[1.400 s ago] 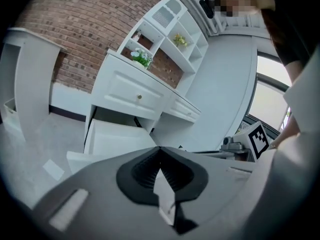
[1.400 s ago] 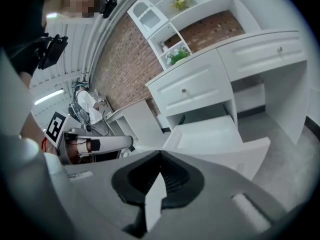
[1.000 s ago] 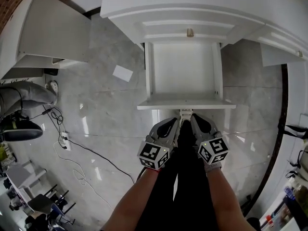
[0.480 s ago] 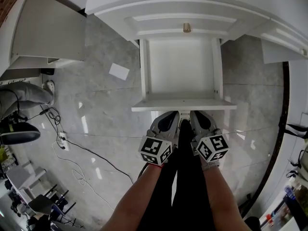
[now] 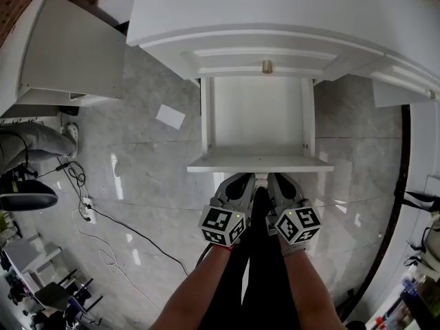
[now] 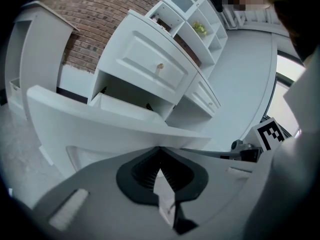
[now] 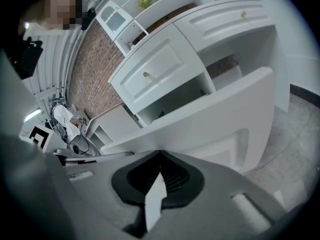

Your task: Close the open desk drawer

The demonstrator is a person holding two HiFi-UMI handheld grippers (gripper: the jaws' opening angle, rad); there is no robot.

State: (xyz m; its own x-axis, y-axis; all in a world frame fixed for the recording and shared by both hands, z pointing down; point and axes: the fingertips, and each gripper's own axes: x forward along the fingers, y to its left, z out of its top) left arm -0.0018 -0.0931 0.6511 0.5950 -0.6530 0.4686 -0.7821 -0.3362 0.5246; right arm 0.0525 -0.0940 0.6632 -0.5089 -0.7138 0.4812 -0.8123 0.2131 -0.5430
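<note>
With jaws pressed together, your left gripper [image 5: 246,179] and right gripper [image 5: 275,179] have nudged the drawer [image 5: 258,119] at 12 o'clock slightly under the desk [image 5: 275,12]; most travel remains

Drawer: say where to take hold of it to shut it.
Don't grip; push. The drawer juts straight out toward you, so press the flat front panel at its middle from the front, where the left gripper and right gripper sit, jaws together.

Head view overhead; gripper views face drawer [image 5: 260,162]
</note>
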